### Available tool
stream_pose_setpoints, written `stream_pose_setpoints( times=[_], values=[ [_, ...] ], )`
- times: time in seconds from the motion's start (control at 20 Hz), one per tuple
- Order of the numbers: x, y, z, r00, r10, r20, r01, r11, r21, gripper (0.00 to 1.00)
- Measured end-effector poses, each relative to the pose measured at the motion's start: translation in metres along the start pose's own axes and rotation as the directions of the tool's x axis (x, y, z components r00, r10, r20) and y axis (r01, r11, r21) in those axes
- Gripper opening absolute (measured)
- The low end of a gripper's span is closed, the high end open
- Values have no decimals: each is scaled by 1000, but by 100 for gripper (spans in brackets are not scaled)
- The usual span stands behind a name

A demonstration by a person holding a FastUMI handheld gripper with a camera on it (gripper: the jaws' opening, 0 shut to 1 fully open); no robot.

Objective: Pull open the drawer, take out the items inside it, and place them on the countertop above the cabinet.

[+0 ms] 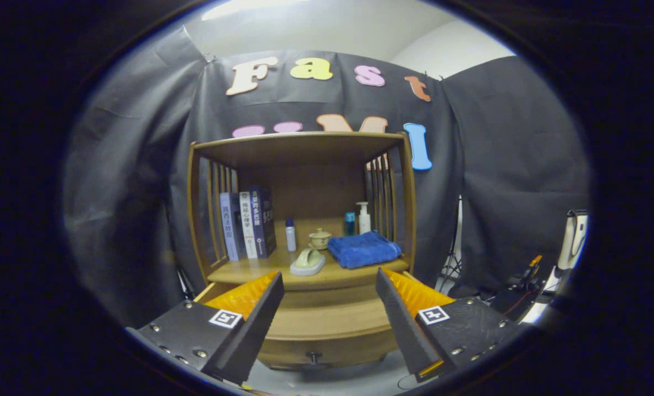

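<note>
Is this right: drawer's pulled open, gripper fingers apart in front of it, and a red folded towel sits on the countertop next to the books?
One thing is off: the towel is blue, not red. The gripper view shows it folded on the countertop, with the books standing at the other side. The drawer is pulled open and the gripper fingers are apart in front of it, holding nothing.

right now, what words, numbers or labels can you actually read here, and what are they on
Nothing reads clearly.
Books, spines: printed characters, too small and blurred to read.
White bottle and pump bottle: any label is too small to tell.
Square marker on each finger: a black-and-white pattern, no words.
The gripper is open, its fingers either side of the drawer.
</note>
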State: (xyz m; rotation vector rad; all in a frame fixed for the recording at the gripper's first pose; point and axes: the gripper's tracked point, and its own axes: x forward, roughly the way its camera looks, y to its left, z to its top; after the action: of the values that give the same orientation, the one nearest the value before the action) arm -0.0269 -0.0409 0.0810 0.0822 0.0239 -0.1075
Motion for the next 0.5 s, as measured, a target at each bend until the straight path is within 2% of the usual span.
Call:
stream_pose_setpoints(
  times=[0.25, 0.5],
  values=[
    [-25, -20, -64, 997, -11, -82, 12, 1000, 6, 100],
    [-26, -21, -129, 990, -6, -139, 7, 1000, 6, 100]
  ],
)
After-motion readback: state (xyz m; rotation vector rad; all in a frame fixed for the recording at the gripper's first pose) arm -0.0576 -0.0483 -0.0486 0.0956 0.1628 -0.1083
